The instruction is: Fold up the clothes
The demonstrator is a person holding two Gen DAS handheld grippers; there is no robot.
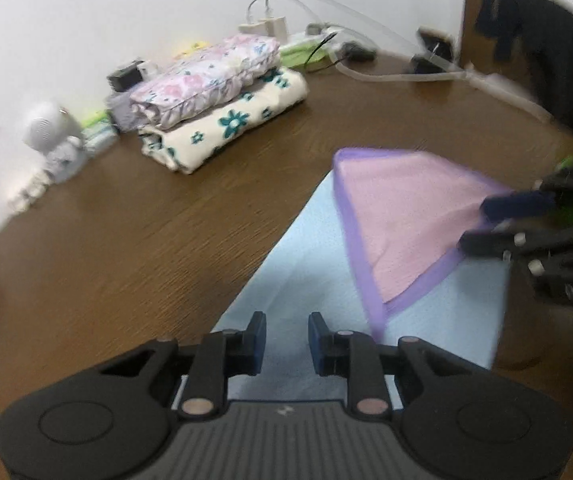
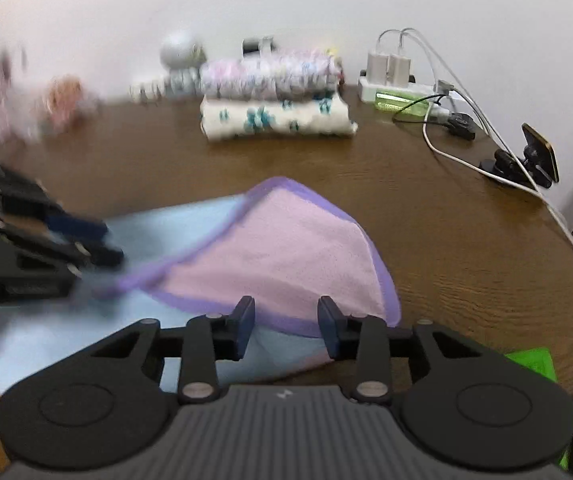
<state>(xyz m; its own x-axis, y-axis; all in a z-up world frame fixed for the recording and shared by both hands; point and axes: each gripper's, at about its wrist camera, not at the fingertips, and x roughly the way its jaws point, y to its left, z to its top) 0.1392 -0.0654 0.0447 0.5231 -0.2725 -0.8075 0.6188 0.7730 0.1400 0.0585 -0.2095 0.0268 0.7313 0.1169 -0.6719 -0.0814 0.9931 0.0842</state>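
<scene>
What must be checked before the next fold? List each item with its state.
1. Left gripper open and holding nothing: ok.
2. Right gripper open and holding nothing: ok.
3. Pink cloth squared up on the blue cloth: not ok, it lies as a lopsided triangle.
4. Folded pile out of the way: ok, it sits apart, near the wall.
5. Power strip apart from both cloths: ok, bare table lies between.
6. Near edge of the blue cloth lying flat: cannot tell, the grippers hide it.

Left tongs (image 1: 286, 344): black linkages, blue pads, ribbed grey body; right tongs (image 2: 286, 328) seemingly identical.
</scene>
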